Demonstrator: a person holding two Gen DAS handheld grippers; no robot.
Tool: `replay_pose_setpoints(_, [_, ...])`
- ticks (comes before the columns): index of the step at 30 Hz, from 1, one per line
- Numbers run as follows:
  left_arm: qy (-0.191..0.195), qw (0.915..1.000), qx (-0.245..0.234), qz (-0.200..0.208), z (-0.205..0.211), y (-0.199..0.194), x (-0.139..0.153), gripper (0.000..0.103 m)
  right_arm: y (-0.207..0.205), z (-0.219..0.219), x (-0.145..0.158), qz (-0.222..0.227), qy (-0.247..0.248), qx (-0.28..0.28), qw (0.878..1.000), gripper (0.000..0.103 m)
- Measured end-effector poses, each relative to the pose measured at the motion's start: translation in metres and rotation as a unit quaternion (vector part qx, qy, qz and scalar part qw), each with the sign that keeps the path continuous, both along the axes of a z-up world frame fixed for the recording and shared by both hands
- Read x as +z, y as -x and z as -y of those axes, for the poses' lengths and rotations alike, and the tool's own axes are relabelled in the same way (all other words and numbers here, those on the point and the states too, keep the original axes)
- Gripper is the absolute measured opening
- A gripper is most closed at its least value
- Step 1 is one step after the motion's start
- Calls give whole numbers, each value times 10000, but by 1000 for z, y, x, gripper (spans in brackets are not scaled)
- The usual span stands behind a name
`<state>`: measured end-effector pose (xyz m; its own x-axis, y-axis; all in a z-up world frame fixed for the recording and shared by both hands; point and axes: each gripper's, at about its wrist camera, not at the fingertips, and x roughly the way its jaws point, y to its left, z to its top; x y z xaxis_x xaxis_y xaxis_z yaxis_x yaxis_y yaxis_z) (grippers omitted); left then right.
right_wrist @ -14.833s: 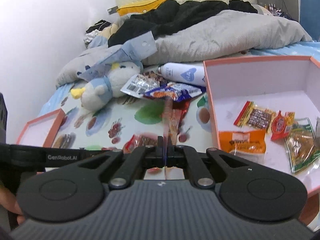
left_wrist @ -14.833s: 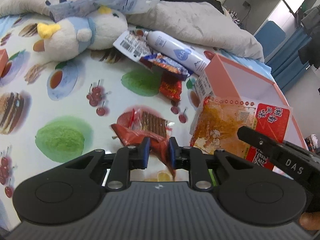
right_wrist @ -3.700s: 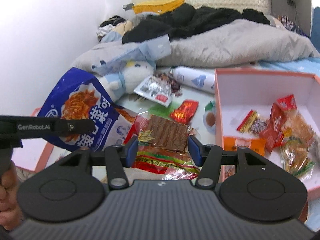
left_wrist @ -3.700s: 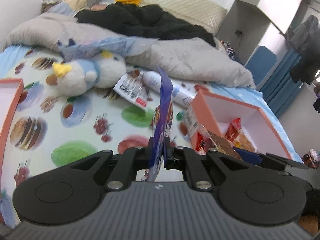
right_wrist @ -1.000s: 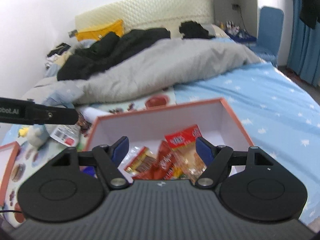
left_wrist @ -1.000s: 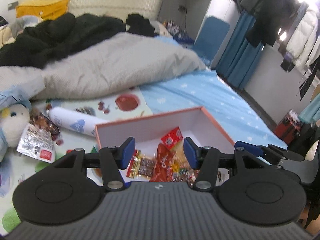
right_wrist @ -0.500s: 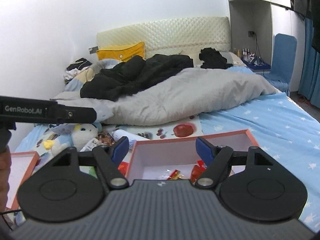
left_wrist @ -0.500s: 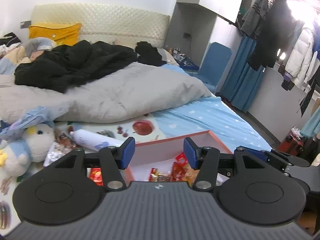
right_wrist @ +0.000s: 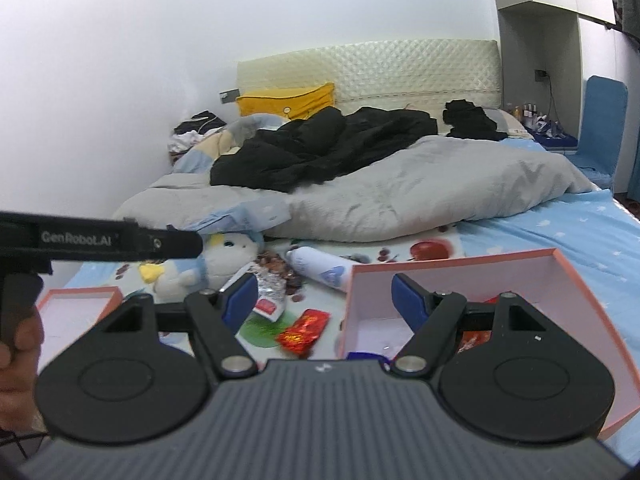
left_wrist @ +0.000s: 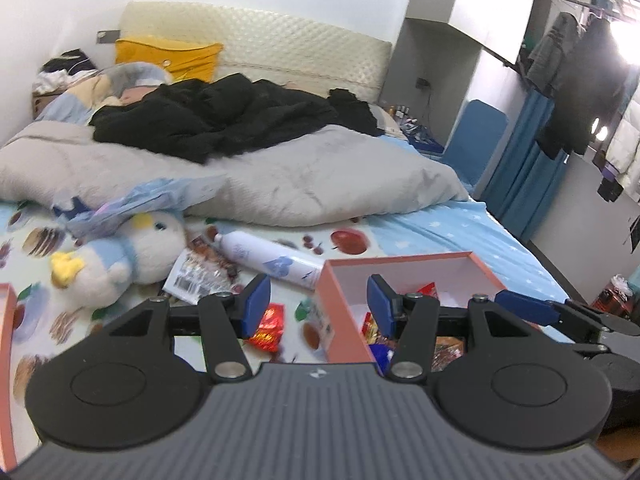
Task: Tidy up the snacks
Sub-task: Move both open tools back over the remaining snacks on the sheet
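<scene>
Even, soft indoor light; strong glare blooms at the upper right of the left view. Fisheye bending curves the edges, and the bed (left_wrist: 420, 216) looks slightly motion-blurred.

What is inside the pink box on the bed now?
The pink box holds snack packets, red and orange ones, plus something blue. Both open grippers cover most of its floor, so a count is impossible.

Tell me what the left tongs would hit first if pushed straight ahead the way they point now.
Most likely the near left corner of the pink box, which sits between the open left tongs. The small red snack packet lies just left of that line. Depth is unclear.
</scene>
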<state>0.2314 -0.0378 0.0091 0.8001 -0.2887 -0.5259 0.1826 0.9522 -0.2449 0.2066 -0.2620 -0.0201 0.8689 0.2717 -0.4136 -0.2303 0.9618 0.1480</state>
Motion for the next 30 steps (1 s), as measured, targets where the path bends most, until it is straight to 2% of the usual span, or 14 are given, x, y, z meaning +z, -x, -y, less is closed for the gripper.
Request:
replay_pose_setpoints(8, [-55,9997,127,-180,-19,27,-32,59,23,-27,-24,-171,14,10,9999,75])
replay_pose_setpoints(12, [83,9992,199,-329,-29,39,-51,59,38,-37,-40,-204,150,-4,9997,75])
replay_pose_setpoints(14, [-5,9993,193,-323,-31,46,-59,59,41,-40,-47,-304,195,-46,9993,75])
replay_pose_setpoints(21, [-168,9984,243,-474,-40,64,-84,59,55,-52,-62,-420,51,-103,9991,75])
replay_pose_setpoints(24, [-110,9983,207,-537,-44,72,-91,60,59,-58,-68,-469,-5,-45,9989,75])
replay_pose_setpoints(26, [-135,9979,171,-602,-50,74,-96,71,61,-63,-72,-486,26,38,9988,75])
replay_pose_setpoints(28, [-133,9977,209,-627,-57,74,-101,88,64,-68,-75,-526,66,83,9986,75])
replay_pose_setpoints(30, [-119,9975,336,-603,-66,75,-105,95,66,-71,-79,-551,80,106,9984,75])
